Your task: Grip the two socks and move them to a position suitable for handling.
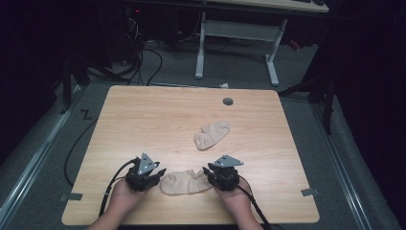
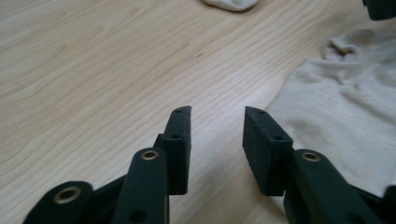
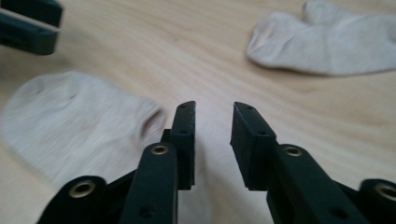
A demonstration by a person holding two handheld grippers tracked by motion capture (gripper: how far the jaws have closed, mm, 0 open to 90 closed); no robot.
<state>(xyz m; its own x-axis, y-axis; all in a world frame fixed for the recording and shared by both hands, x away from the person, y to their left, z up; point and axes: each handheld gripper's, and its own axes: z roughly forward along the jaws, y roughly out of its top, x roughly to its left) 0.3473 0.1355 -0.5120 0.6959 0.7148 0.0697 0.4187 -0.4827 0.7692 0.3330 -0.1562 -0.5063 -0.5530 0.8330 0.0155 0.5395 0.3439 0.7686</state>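
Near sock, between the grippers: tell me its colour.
The near sock is plain pale beige, with no pattern. It shows best in the right gripper view.

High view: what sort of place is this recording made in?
Probably a lab or workshop room, dimly lit. A light wooden table stands on grey carpet, cables trail across the floor behind it, and a white-legged desk stands farther back. Two beige socks lie on the table.

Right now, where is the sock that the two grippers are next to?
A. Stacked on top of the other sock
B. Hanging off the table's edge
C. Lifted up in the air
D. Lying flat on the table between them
D: the near sock lies flat on the table between the left gripper and right gripper, both open and holding nothing; the other sock lies apart.
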